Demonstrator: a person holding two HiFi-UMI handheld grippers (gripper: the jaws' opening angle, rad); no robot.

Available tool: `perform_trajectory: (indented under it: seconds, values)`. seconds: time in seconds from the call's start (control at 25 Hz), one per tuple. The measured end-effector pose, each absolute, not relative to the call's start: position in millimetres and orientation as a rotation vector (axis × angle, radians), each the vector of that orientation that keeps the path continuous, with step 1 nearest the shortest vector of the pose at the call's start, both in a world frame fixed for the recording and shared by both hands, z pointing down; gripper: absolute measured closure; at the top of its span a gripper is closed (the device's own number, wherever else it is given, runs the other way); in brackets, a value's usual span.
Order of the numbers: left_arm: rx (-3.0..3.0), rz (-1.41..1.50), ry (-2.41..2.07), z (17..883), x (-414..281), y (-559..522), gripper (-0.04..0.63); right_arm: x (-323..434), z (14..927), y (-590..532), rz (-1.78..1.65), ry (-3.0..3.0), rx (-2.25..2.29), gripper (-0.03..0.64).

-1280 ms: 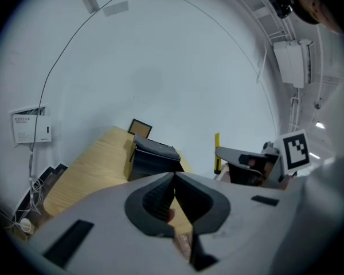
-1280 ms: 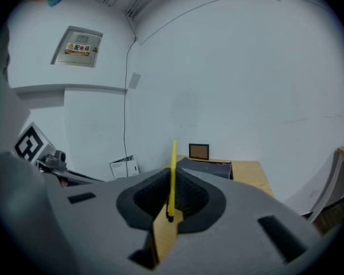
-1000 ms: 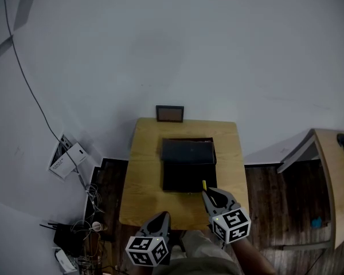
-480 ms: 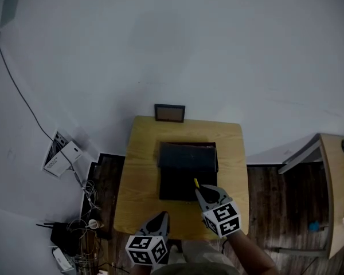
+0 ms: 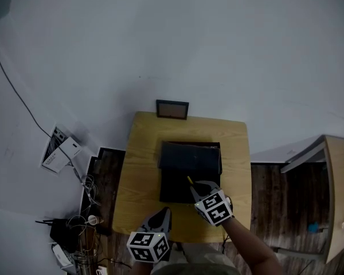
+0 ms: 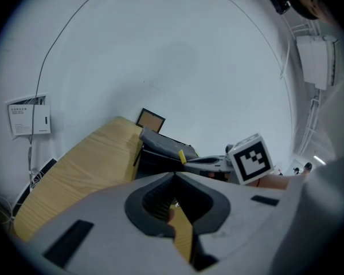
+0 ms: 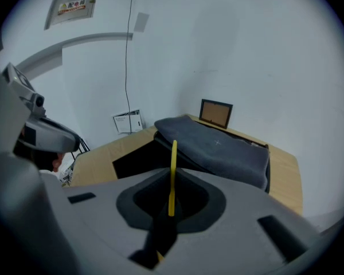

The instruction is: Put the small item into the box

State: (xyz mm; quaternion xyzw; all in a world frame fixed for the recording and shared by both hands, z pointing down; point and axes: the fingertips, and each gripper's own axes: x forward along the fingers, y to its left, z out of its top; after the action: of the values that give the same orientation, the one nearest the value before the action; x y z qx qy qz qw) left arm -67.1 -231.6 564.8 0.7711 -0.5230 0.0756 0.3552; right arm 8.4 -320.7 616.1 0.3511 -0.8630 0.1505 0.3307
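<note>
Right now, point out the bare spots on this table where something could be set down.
Widest: the table strip between the box and the left edge. A narrower strip lies right of the box. Crowded: the near edge, with the left gripper and the right gripper holding a yellow item over the box.
</note>
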Motion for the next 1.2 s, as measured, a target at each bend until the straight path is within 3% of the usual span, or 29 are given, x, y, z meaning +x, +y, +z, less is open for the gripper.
perform_trajectory:
  seconds: [0.6, 1.2]
  values:
    - [1.979, 0.208, -1.340, 569.3, -69.7, -232.8, 0.592, -1.4, 684.3, -331.3, 0.414, -2.040, 0.726, 0.595]
    - [1.978, 0.198, -1.351, 566.8, -76.3, -225.6, 0.592, -7.5, 691.4, -343.2, 0.414, -1.998, 0.744, 0.594]
